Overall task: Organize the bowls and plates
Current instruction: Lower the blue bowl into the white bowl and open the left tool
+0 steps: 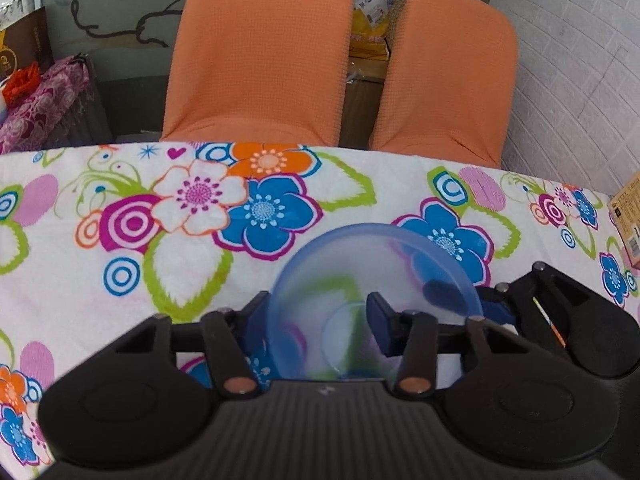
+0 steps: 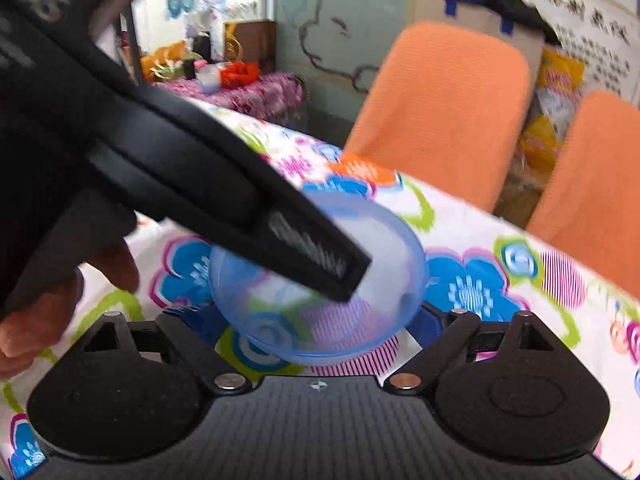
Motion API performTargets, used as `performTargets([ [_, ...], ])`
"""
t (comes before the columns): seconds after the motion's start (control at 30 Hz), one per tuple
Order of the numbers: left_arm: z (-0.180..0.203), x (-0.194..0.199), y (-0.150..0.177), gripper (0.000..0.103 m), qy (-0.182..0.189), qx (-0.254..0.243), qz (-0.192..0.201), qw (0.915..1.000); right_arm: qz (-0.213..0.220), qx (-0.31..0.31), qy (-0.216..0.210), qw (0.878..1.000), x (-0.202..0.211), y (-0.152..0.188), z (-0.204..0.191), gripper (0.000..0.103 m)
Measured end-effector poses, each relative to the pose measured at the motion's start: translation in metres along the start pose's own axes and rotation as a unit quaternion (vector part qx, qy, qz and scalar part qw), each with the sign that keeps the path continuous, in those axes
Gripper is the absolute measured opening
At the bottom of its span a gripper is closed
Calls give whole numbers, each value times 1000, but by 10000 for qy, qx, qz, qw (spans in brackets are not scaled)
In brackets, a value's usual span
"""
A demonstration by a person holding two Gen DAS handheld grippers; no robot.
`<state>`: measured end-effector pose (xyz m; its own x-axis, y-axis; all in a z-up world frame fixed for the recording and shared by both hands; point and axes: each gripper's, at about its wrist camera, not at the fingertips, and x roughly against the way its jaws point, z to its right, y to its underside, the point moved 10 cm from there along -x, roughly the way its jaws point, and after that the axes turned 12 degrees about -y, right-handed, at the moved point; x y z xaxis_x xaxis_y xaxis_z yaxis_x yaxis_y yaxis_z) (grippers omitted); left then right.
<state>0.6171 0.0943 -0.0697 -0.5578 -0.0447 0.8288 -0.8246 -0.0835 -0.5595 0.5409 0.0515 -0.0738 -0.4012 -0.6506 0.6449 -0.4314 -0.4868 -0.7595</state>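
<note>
Bright, even daylight fills both views, leaving only faint shadows on the floral table (image 1: 120, 248). The left wrist view is mostly sharp, though the translucent blue bowl (image 1: 352, 280) close to the lens looks soft. The right wrist view is smeared by motion blur, worst on the dark left hand-held gripper (image 2: 320, 256) crossing it. Fisheye distortion bends the table edge, and the corners darken.

One translucent blue bowl (image 1: 376, 300) is on the flowered worktop (image 1: 120, 240). Two orange chairs stand behind the worktop: one (image 1: 260, 48) and another (image 1: 448, 72) beside it. Two grippers show, the left gripper (image 1: 316, 320) and the right gripper (image 2: 316, 328). One small carton (image 1: 628, 216) sits at the worktop's edge.
</note>
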Motion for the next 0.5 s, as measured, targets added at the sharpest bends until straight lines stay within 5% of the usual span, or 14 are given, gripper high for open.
performTargets([
  [0.27, 3, 64, 4, 44, 304, 77, 421, 9986, 544, 79, -17, 9985, 50, -16, -26, 78],
  [0.5, 46, 168, 43, 44, 767, -49, 825, 9936, 808, 440, 367, 9951, 153, -5, -64, 78],
])
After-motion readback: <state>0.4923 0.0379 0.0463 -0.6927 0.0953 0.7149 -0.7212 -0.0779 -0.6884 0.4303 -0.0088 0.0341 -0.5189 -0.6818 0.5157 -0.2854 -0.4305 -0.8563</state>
